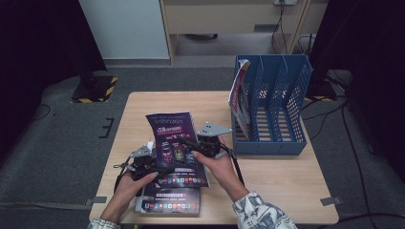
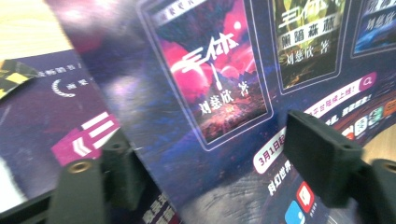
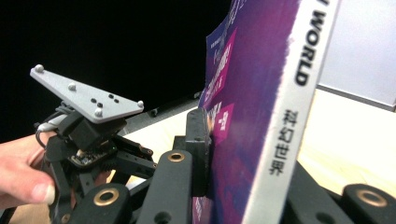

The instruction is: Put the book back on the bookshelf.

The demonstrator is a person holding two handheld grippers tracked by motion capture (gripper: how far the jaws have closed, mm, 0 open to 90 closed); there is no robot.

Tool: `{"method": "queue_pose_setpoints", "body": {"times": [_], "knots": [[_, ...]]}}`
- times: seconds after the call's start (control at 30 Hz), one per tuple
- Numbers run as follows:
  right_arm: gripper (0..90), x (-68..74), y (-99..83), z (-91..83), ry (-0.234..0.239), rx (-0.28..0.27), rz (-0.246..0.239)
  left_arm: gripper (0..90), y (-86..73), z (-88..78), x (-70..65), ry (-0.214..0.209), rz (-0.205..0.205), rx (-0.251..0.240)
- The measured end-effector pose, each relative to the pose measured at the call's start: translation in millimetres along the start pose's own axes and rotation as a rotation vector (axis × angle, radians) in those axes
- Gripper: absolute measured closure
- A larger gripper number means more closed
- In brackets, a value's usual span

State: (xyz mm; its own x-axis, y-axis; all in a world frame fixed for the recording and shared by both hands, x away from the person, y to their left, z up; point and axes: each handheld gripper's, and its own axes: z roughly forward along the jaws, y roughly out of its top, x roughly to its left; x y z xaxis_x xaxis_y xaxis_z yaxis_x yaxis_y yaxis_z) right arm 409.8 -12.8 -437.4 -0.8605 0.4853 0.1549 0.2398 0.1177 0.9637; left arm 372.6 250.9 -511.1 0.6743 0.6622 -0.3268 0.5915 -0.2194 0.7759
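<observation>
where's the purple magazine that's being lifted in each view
High view: the glossy purple magazine stands tilted at table centre-left, between the two hands.
Left gripper view: its cover runs across the frame between the black jaws.
Right gripper view: its white spine stands right of centre, clamped.
Shared landmark: the light wooden table.

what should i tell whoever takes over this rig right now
Right tool: shut on the raised magazine, gripping it near its spine and holding it tilted above the table.
Left tool: jaws straddle that magazine's lower edge, one on each side; the pads do not look pressed on it, so count it as open.
A second magazine lies flat at the near table edge.
One magazine already stands in the left slot of the blue file rack.
Probably left: file the raised magazine in the rack, then the flat one.
</observation>
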Motion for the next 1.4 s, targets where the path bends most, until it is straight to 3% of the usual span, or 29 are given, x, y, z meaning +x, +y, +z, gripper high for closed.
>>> {"method": "queue_pose_setpoints", "body": {"times": [0.2, 0.5, 0.8, 0.93, 1.4], "knots": [[79.6, -3.0, 0.6, -0.1, 0.009, -0.001, -0.007, 48.0, 4.0, -10.0, -1.0, 0.011, 0.012, -0.025], [76.4, -4.2, 0.5, -2.4, 0.031, -0.001, 0.005, 59.2, 8.4, -15.3, -4.7, 0.022, 0.029, -0.037], [72.0, -0.1, 6.8, -2.0, 0.026, 0.027, -0.033, 61.7, 9.7, -17.1, -6.9, 0.025, 0.05, -0.04], [79.6, -1.4, 10.1, -4.0, -0.033, 0.052, -0.045, 62.8, 11.7, -17.7, -8.6, 0.029, 0.062, -0.041], [82.4, -12.2, 18.5, -10.6, -0.026, -0.043, -0.044, 72.9, 34.8, -20.1, 0.9, 0.081, 0.082, -0.099]]}}
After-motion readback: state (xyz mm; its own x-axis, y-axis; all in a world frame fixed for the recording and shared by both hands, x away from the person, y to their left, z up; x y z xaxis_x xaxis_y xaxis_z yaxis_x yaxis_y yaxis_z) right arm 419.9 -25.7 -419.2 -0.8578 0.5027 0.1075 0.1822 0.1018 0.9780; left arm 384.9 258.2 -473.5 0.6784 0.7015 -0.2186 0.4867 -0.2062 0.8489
